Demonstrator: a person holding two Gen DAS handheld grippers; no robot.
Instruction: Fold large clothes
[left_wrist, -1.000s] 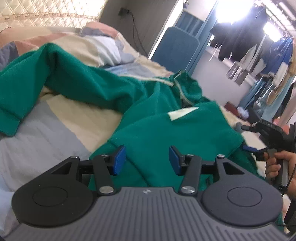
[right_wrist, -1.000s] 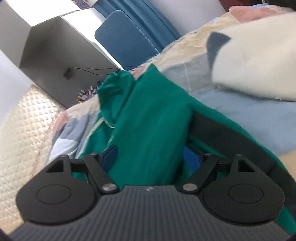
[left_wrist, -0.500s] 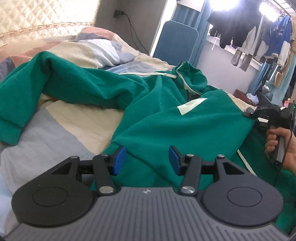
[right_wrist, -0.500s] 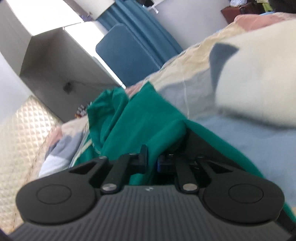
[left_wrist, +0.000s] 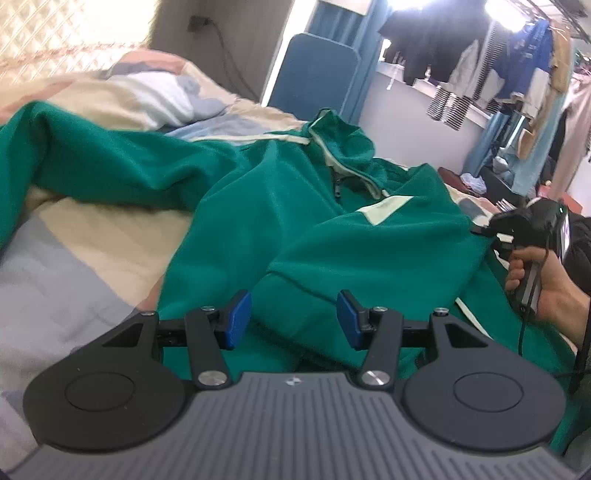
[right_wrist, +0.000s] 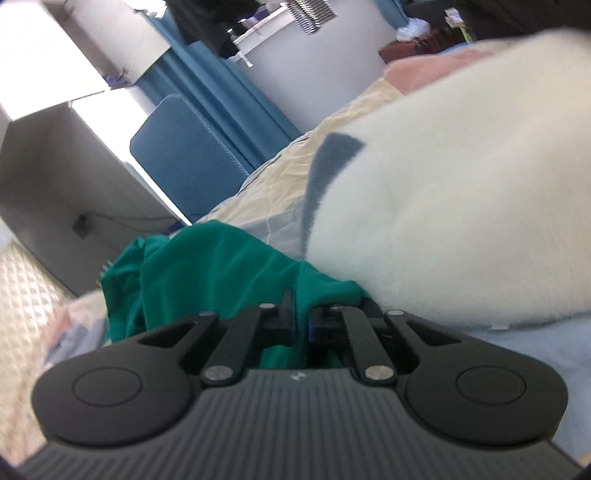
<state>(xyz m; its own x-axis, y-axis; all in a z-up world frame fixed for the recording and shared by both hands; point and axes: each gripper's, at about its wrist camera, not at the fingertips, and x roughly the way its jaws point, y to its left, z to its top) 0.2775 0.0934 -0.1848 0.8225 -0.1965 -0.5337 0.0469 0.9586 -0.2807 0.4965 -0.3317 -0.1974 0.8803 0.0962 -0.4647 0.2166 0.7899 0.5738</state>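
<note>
Bed (left_wrist: 85, 236), patchwork cover in cream, grey, pink: bears all items.
Green hooded jacket (left_wrist: 332, 236), cream zip trim: spread rumpled across bed, one sleeve stretched out to left of left wrist view.
White fluffy blanket (right_wrist: 461, 206): bulks just beside jacket edge.
Left gripper (left_wrist: 293, 319): jaws about half open, nothing clamped, jacket fabric beneath.
Right gripper (right_wrist: 302, 317): jaws closed, pinching fold of jacket edge; person's hand (left_wrist: 543, 280) on its handle.

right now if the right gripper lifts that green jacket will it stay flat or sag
Likely sag: the green jacket already lies in soft folds on the bed. The right gripper pinches only one edge, so the rest would probably drape and drag. Its thick fabric suggests some weight.
</note>
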